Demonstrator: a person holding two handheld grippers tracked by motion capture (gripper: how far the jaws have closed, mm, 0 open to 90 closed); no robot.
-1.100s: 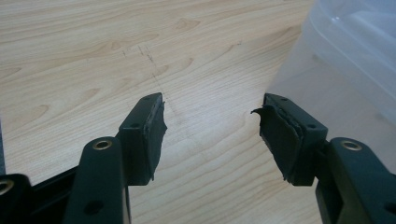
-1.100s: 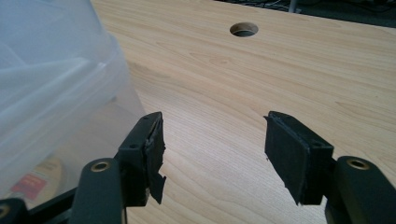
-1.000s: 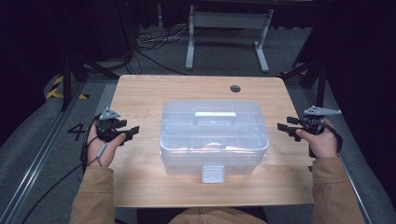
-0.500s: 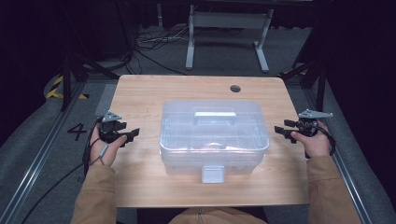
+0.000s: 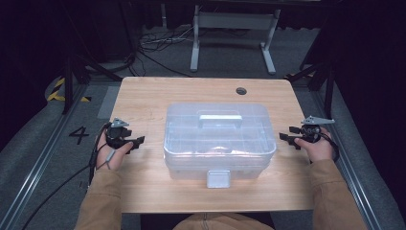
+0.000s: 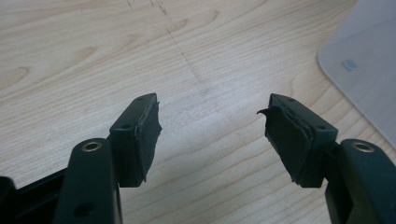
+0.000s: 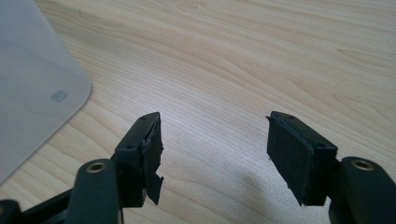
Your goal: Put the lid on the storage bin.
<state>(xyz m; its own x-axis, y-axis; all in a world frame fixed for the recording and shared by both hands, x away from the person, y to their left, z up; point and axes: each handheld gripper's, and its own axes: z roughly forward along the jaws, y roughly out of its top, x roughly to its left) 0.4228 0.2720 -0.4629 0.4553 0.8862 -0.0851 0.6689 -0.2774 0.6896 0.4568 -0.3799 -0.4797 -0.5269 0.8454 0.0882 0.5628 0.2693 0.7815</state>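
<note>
A clear plastic storage box with a lid handle and a front latch sits in the middle of the wooden table. My left gripper rests low at the box's left side, jaws wide apart and pointing toward it, nothing between them. My right gripper sits just off the box's right side, also open and empty. In the left gripper view my gripper hangs over bare wood with a box corner at the right. In the right gripper view my gripper has the box corner at its left.
A round cable hole lies near the table's far edge. Beyond the table stand a white metal frame and floor cables. A rail runs along the floor at the left.
Both hands have sunk toward the tabletop and drawn slightly nearer the box's sides. The box has not moved.
</note>
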